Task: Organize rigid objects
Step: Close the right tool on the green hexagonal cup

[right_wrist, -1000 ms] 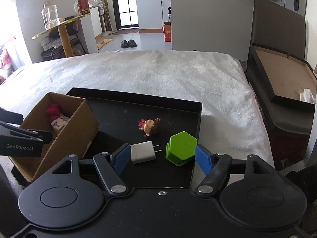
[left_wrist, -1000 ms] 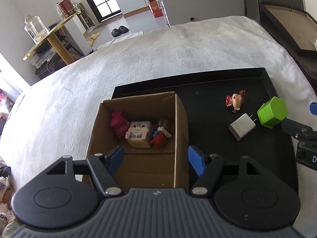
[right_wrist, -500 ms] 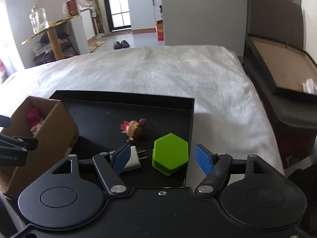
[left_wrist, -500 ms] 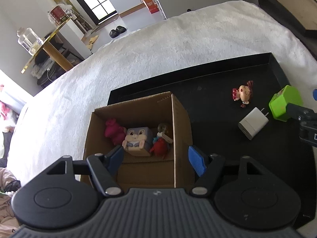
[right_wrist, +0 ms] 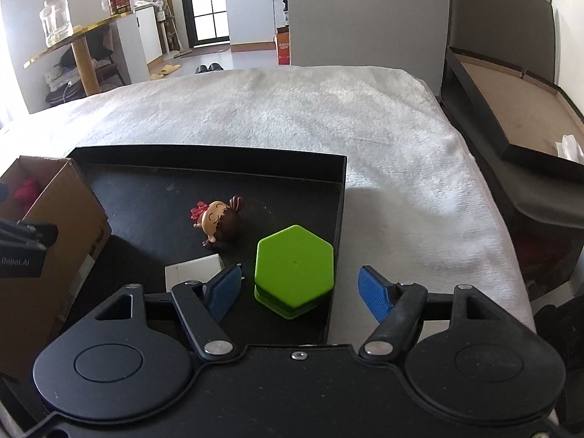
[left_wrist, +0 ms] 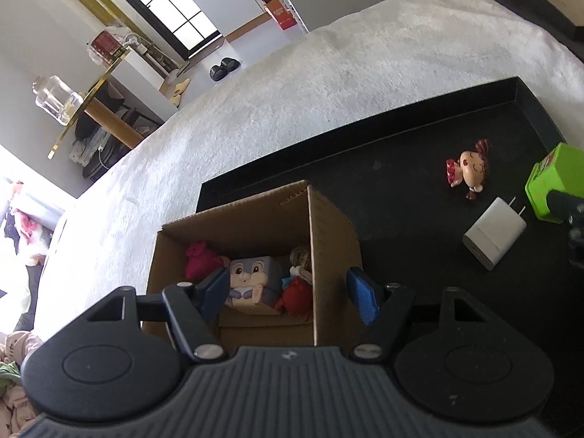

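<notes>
right gripper (right_wrist: 297,290) jaws spread wide around green hexagonal box (right_wrist: 294,269) on black tray (right_wrist: 219,179), left gripper (left_wrist: 288,294) likewise released above cardboard box (left_wrist: 330,226) of toys

A tray (right_wrist: 337,219) lies on a blanket-covered bed (right_wrist: 328,116). At the tray's left end stands a cardboard box (left_wrist: 328,233) holding small toys (left_wrist: 252,277). To the right, a doll figurine (right_wrist: 219,221) lies farthest; nearer, a wall charger (right_wrist: 191,273) sits left of a hexagonal container (right_wrist: 294,268) beside the right rim.
</notes>
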Motion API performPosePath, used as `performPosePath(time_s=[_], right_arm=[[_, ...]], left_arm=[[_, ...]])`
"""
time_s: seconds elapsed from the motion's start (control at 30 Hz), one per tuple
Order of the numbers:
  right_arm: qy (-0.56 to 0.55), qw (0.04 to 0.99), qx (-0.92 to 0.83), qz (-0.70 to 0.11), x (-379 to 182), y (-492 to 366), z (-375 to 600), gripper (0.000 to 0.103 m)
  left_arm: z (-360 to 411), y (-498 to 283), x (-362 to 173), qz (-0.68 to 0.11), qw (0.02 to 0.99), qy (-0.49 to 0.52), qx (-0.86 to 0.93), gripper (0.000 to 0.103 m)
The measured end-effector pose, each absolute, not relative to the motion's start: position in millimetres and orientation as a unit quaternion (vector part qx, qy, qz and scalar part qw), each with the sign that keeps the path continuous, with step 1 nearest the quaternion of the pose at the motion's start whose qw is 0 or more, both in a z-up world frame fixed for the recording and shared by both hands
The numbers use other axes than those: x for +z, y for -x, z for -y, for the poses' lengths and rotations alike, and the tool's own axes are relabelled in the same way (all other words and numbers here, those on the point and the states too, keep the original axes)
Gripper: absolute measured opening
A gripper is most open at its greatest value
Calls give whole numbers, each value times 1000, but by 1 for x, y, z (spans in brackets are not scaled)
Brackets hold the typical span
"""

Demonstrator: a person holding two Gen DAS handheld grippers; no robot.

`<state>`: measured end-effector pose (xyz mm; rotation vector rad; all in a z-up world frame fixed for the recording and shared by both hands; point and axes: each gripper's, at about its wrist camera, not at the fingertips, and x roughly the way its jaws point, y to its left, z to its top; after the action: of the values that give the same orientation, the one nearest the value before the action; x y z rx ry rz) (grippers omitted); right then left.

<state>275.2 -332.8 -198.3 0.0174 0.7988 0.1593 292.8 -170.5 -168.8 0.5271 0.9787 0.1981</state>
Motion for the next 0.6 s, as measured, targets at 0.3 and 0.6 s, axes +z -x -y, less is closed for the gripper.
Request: performPosePath(time_s=[0.3, 0.6], right_arm=[[-5, 919, 80, -385, -201, -274, 330, 47], [8, 917, 88, -390, -193, -254, 326, 47]], left_arm=[[172, -292, -169, -464, 849, -240, 79, 50], [171, -285, -156, -466, 860, -202, 48, 12]])
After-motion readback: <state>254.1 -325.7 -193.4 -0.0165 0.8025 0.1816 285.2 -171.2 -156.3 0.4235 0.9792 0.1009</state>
